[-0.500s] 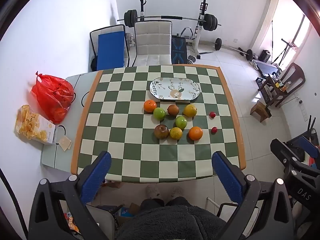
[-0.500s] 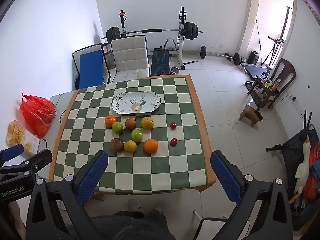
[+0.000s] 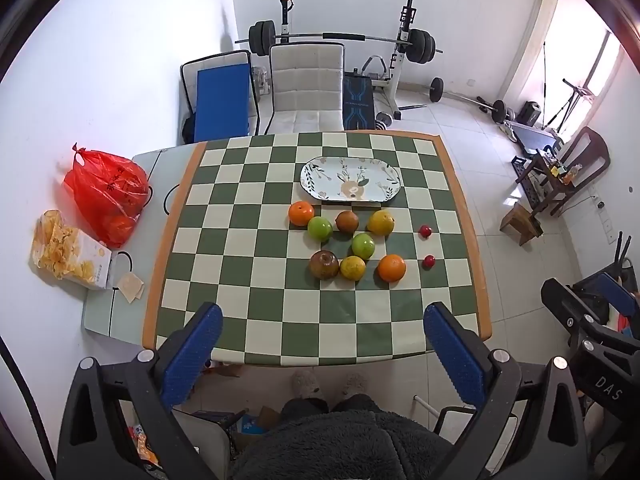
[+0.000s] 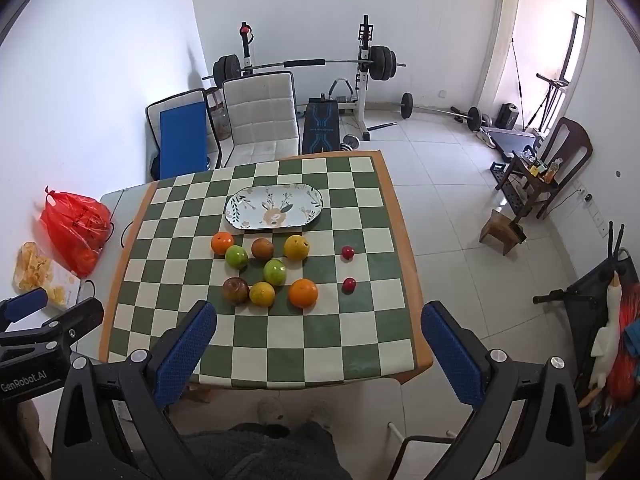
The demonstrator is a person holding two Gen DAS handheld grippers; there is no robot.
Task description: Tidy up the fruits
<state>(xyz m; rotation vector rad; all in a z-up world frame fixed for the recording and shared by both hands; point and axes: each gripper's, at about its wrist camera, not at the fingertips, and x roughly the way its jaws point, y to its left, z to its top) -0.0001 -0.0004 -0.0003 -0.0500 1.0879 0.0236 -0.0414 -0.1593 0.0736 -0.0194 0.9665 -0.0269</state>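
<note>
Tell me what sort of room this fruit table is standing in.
Most likely a room in a home, used both for eating and as a gym. A checkered dining table with a padded chair stands in front of a barbell rack, with loose weights on the tiled floor.

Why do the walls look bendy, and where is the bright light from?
Left wrist view: the fisheye lens curves the walls, and the window at right glares white. Right wrist view: same bending, with the doorway washed out; the fruit stays sharp.
</note>
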